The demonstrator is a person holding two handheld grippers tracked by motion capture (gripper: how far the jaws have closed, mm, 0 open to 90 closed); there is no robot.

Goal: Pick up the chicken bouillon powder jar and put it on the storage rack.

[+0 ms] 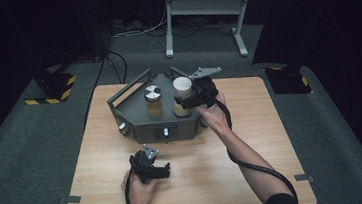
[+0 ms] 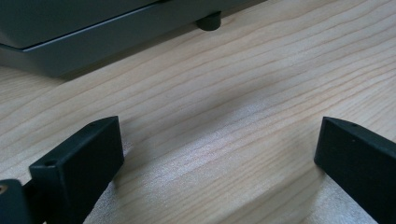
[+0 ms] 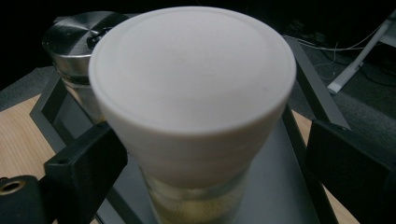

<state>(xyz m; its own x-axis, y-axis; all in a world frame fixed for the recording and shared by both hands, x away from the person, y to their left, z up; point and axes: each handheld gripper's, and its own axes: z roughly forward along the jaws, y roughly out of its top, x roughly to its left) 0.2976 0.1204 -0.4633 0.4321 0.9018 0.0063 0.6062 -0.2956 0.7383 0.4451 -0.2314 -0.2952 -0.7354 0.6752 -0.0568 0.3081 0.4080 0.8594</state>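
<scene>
Item, left of the grey tray: left gripper, jaws spread wide over bare pale-grained tabletop, nothing between them. Item, on the tray: metal-lidded jar, cylindrical, glass, amber contents. Item, just right of it on the tray: white-lidded jar, lid smooth, matte, round. Right gripper was set around this jar, jaws spread, the left pad close at the lid, the right pad apart. Judged best: the pads were to be centred level on the lid before closing.
</scene>
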